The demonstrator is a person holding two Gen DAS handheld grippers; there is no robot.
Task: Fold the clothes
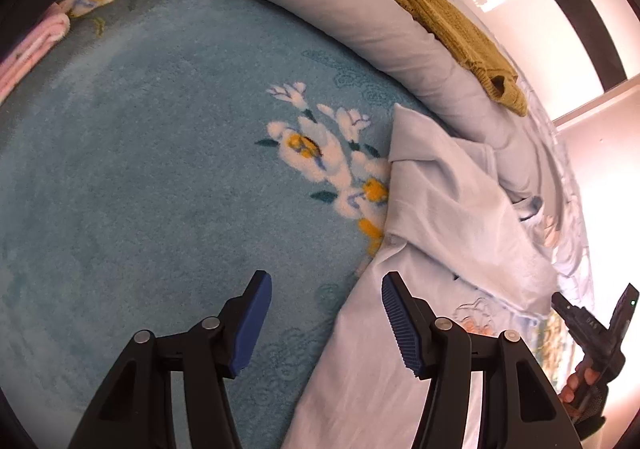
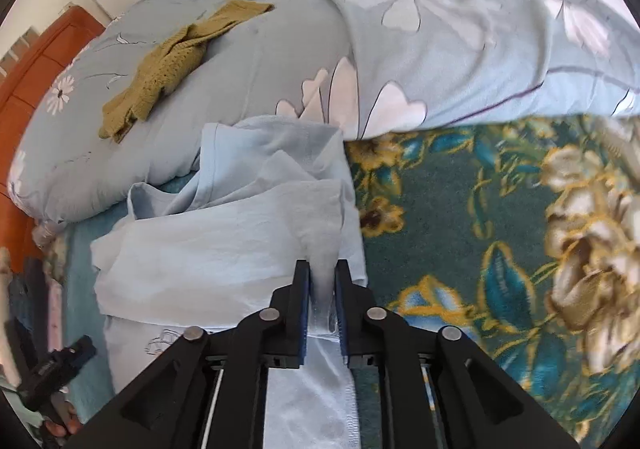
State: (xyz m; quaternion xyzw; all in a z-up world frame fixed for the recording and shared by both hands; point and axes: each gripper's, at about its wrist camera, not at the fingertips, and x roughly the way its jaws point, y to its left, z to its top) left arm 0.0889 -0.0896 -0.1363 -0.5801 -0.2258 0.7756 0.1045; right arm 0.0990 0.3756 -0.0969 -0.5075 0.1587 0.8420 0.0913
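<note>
A pale blue shirt (image 2: 224, 241) lies partly folded on the bed's teal floral blanket (image 2: 460, 217). My right gripper (image 2: 322, 269) is shut on a fold of the shirt's right edge, with cloth bunched between the blue pads. In the left wrist view the same shirt (image 1: 432, 249) lies at the right. My left gripper (image 1: 326, 281) is open and empty, just above the blanket (image 1: 160, 169) at the shirt's left edge; its right finger is over the cloth. The right gripper also shows at the far right of the left wrist view (image 1: 592, 313).
A mustard knit garment (image 2: 168, 61) lies on a rolled grey-blue floral duvet (image 2: 280, 49) behind the shirt; it also shows in the left wrist view (image 1: 444, 25). Pink folded cloth (image 1: 28, 49) sits at the far left. An orange headboard (image 2: 32, 89) stands at the left.
</note>
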